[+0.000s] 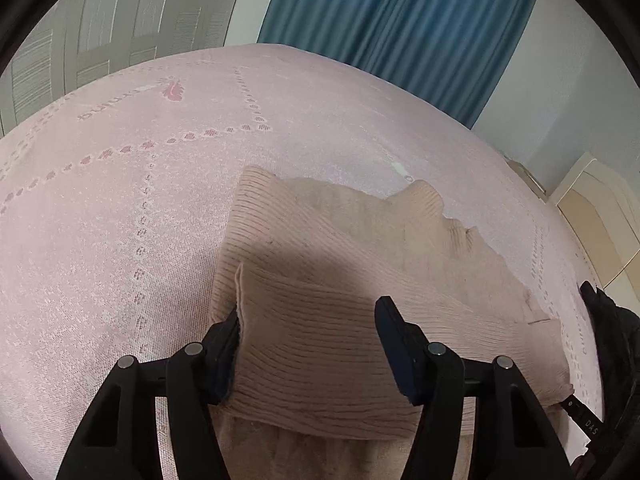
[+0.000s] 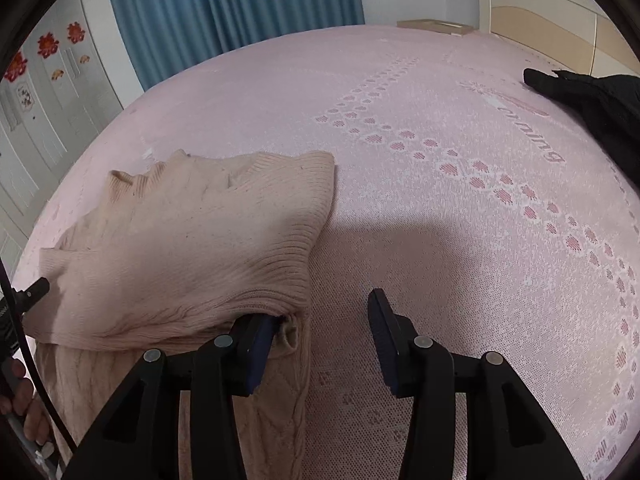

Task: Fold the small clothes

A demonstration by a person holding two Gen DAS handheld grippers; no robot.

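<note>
Both tools, left [image 1: 310, 340] and right [image 2: 326, 330], gape wide over beige sweater [image 1: 320, 280]; bedspread [image 2: 440, 220] reads "orning".

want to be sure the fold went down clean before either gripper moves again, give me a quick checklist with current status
1. left gripper open, jaws apart over the folded sweater: ok.
2. right gripper open, with only its left finger touching the sweater's edge: ok.
3. Folded layer lies flat on the layer below: not ok, as the corner bunches by the right gripper's left finger.
4. Sweater fully supported on the pink bedspread: ok.
5. Black garment apart from the sweater: ok.
6. Sleeves tucked inside: cannot tell.
</note>
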